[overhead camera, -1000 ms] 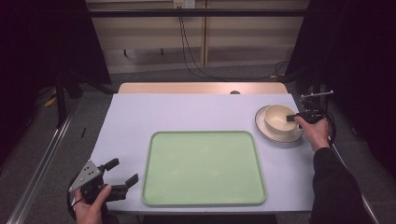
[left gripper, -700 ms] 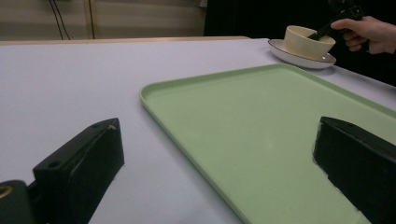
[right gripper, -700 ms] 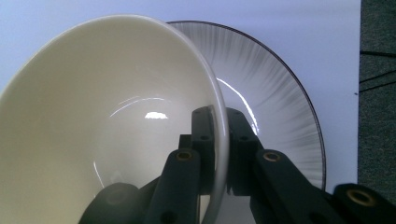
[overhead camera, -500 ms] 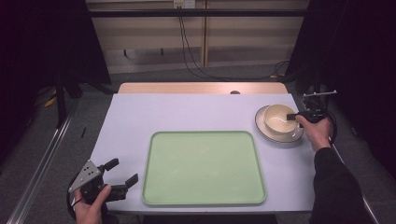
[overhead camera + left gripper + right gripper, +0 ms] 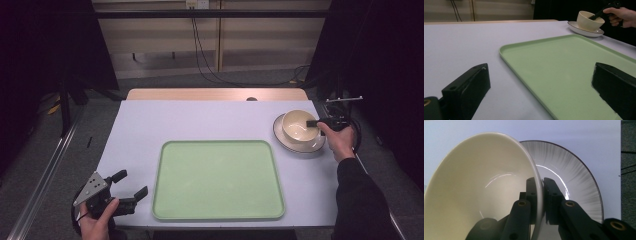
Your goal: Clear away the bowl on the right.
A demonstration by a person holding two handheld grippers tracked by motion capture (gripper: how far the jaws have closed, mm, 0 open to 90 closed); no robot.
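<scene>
The left gripper [image 5: 131, 185] sits low at the counter's [image 5: 200, 120] near left corner, jaws wide apart with nothing between them; the green tray [image 5: 217, 179] lies just ahead of them, its near edge passing between the jaws. The right gripper [image 5: 541, 185] has its jaws clamped on the wall of the cream bowl [image 5: 481, 185], one jaw inside, one outside, with the ribbed plate [image 5: 574, 177] beneath the outer jaw.

My right gripper [image 5: 539, 195] hides part of the cream bowl's [image 5: 481, 182] wall. The bowl covers much of the plate [image 5: 574, 180]. The picture edge cuts off the green tray [image 5: 564, 72] and my left gripper [image 5: 541, 92].
</scene>
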